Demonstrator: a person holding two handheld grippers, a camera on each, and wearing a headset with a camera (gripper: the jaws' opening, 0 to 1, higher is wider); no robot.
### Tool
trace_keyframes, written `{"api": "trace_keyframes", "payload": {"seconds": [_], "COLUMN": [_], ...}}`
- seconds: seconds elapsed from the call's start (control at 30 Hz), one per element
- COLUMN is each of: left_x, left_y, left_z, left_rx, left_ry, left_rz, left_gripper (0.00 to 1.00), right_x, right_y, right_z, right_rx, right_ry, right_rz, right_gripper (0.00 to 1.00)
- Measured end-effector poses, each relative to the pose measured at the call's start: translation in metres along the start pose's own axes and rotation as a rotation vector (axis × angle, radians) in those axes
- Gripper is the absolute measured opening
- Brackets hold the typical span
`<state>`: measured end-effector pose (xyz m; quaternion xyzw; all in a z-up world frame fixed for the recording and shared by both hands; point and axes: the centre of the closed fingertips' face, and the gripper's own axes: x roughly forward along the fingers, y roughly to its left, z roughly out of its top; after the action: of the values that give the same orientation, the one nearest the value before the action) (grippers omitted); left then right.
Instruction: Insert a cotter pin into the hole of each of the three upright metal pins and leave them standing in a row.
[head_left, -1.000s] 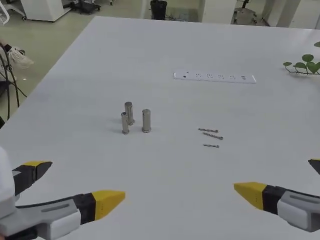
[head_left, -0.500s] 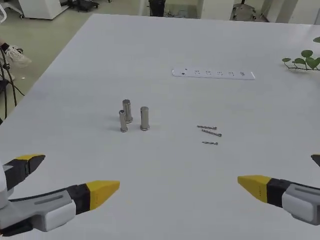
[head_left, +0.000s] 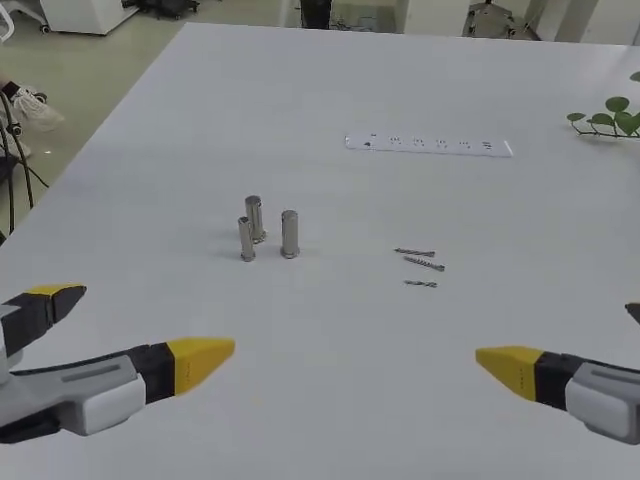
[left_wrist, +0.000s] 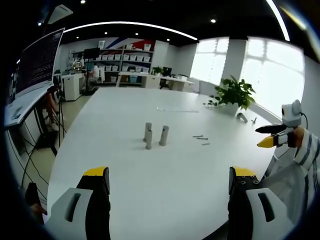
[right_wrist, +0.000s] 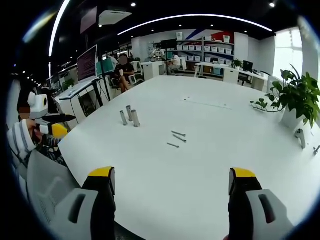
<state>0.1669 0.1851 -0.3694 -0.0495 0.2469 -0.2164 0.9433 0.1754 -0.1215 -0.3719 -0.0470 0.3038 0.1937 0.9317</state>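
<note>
Both grippers have come a little nearer to the three metal pins (head_left: 255, 230) than one second ago. These pins stand upright and close together on the white table (head_left: 330, 90), in a tight group and not in one row. Three cotter pins (head_left: 424, 264) lie flat to the right of them, well apart. The left gripper (head_left: 158, 319) and the right gripper (head_left: 555, 332) hover nearer to the person than the pins, each with its jaws wide apart and holding nothing. Beyond the pins lies a white power strip (head_left: 428, 146).
</note>
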Motion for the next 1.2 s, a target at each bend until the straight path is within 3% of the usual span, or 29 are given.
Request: {"api": "trace_keyframes", "payload": {"seconds": [0.57, 1.03, 1.2], "left_x": [0.006, 0.027, 0.039], "left_y": [-0.002, -0.01, -0.016], "left_z": [0.005, 0.018, 0.022], "left_rx": [0.016, 0.077, 0.142], "left_ry": [0.0, 0.006, 0.046], "left_rz": [-0.014, -0.067, -0.099], "left_gripper": [0.93, 0.83, 0.79], "right_x": [-0.002, 0.001, 0.002], "right_y": [-0.002, 0.002, 0.002], "right_z": [0.003, -0.003, -0.005], "right_rx": [-0.014, -0.044, -0.047], "right_ry": [-0.002, 0.028, 0.036], "right_rz": [-0.004, 0.007, 0.01], "right_gripper": [0.92, 0.92, 0.91]}}
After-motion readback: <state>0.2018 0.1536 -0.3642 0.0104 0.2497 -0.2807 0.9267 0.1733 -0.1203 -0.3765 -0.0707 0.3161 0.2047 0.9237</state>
